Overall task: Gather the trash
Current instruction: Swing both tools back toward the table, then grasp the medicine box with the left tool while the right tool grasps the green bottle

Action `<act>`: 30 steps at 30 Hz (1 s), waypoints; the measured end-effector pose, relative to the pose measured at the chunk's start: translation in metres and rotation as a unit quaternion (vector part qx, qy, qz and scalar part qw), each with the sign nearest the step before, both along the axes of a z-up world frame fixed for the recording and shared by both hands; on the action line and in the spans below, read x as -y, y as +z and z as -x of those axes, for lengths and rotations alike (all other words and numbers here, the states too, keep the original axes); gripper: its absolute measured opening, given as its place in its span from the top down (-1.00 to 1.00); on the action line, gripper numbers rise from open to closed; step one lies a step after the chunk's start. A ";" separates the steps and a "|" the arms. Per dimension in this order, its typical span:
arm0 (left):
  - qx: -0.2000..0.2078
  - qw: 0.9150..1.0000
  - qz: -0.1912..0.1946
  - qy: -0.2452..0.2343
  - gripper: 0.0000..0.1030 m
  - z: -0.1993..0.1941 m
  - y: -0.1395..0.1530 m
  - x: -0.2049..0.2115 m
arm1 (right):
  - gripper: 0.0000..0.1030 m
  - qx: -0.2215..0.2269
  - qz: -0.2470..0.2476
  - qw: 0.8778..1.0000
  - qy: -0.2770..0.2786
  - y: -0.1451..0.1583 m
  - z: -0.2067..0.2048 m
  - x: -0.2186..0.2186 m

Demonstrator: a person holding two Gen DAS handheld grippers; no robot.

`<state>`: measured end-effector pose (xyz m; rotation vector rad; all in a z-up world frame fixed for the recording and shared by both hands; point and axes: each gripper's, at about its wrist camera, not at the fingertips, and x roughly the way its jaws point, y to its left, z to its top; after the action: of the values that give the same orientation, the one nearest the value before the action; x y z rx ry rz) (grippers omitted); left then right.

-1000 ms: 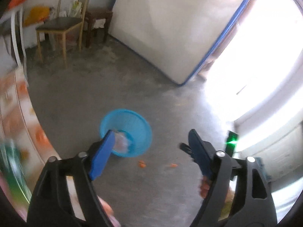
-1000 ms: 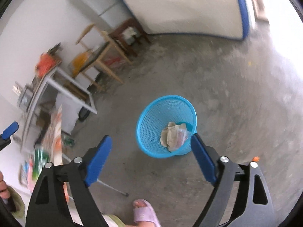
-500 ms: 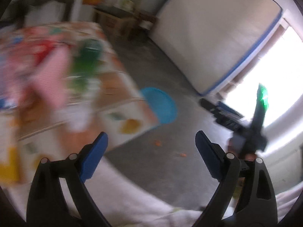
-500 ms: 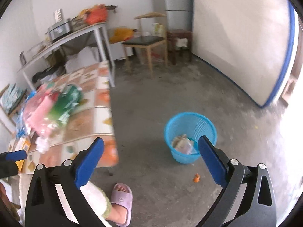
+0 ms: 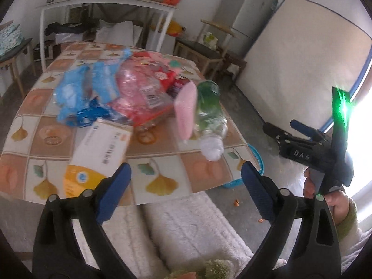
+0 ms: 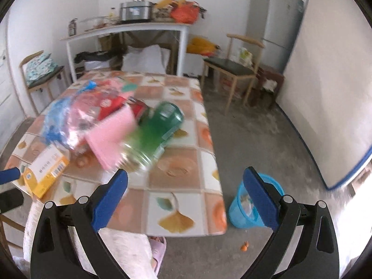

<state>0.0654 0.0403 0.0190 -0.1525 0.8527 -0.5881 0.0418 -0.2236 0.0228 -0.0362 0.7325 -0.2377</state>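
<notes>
A pile of trash lies on the tiled table (image 5: 162, 169) (image 6: 186, 200): a green plastic bottle (image 5: 210, 114) (image 6: 153, 130), a pink sponge (image 5: 186, 111) (image 6: 111, 134), a white and orange box (image 5: 97, 155) (image 6: 44, 169), blue plastic wrap (image 5: 81, 93) and a pink bag (image 5: 137, 93). A blue basket (image 6: 251, 209) with paper trash stands on the floor right of the table; its rim (image 5: 258, 162) shows past the table edge. My left gripper (image 5: 186, 193) is open and empty near the table's front edge. My right gripper (image 6: 186, 197) is open and empty; it also shows in the left wrist view (image 5: 309, 144).
Wooden chairs (image 6: 234, 69) (image 6: 39, 76), a white bench table (image 6: 130, 34) with pots, a fridge (image 6: 274, 16) and a leaning mattress (image 6: 325, 93) line the room. Orange scraps (image 6: 244, 247) lie on the concrete floor. My legs are under the table's front edge.
Both grippers have swung from the blue basket on the floor up and left to face the table with the trash pile. Both stay open and empty.
</notes>
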 end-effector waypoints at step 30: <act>0.019 1.000 0.011 0.003 -0.83 -0.043 -0.035 -0.066 | -0.87 0.028 -0.117 0.992 0.026 -0.007 -0.039 0.004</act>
<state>0.1087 0.1063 -0.0161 -0.1631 0.8096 -0.5921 0.0806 -0.2276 0.0159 0.1728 0.6976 -0.1011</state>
